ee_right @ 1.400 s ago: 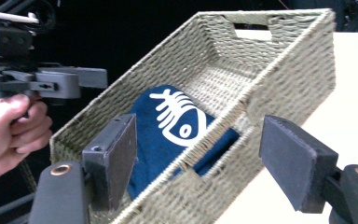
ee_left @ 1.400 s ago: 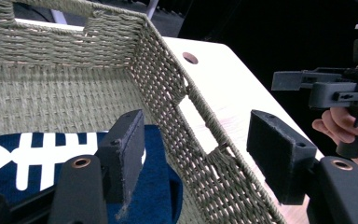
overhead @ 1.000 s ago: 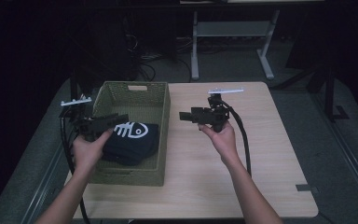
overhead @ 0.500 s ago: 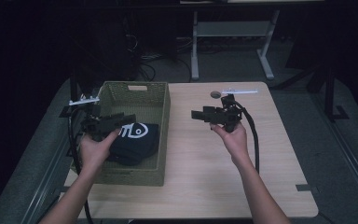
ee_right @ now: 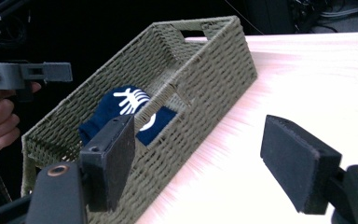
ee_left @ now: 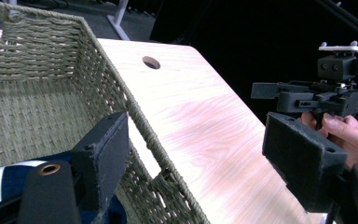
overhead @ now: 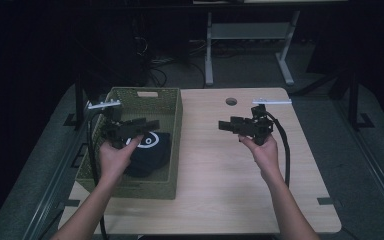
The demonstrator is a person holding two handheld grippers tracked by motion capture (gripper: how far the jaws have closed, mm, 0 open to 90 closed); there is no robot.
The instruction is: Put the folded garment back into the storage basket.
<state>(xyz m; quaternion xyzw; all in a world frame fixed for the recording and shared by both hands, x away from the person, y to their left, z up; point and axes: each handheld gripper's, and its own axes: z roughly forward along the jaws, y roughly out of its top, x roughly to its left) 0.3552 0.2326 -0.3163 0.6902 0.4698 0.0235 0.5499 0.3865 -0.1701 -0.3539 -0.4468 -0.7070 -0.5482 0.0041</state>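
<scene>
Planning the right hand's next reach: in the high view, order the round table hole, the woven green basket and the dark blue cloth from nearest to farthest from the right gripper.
1. Round table hole, just beyond the right gripper.
2. Woven green basket, near wall to its left.
3. Dark blue cloth, inside the basket, farther left.

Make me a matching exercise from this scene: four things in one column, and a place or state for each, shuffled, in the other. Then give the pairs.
Things:
1. dark blue cloth
2. woven basket
3. left gripper
4. right gripper

Places or states:
A. open, held above the bare tabletop
B. stands on the left part of the table
C. lies inside the basket
D. open, held over the basket

Pairs: 1-C, 2-B, 3-D, 4-A
</scene>
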